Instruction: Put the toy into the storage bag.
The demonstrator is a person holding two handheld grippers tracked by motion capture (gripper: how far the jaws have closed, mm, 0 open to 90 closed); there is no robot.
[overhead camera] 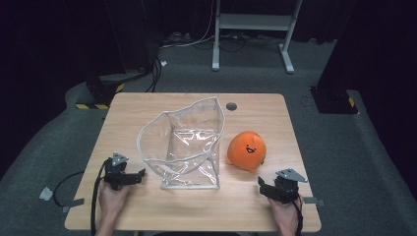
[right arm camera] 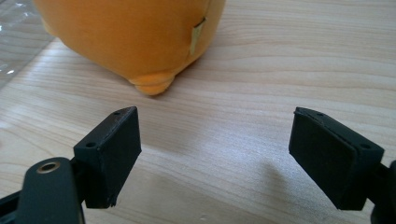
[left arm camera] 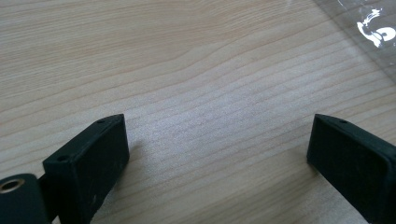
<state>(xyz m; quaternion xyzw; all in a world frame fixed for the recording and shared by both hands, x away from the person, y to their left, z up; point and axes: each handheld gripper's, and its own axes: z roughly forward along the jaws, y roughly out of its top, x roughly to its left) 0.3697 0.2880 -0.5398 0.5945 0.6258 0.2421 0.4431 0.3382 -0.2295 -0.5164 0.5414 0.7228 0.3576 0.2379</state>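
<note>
Right gripper (right arm camera: pixel 215 135) spread near orange plush (overhead camera: pixel 247 150), left gripper (left arm camera: pixel 217 144) spread, wooden table (overhead camera: pixel 255 196), dark room

Black two-jaw left claw (overhead camera: pixel 142 173) and right claw (overhead camera: pixel 259 181), grey triangular plates, trailing black cables.

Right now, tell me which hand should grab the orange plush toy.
Right. The right gripper sits just in front of the orange plush toy, jaws open and pointed at it. The left gripper is across the clear bag, which stands between it and the toy.
</note>
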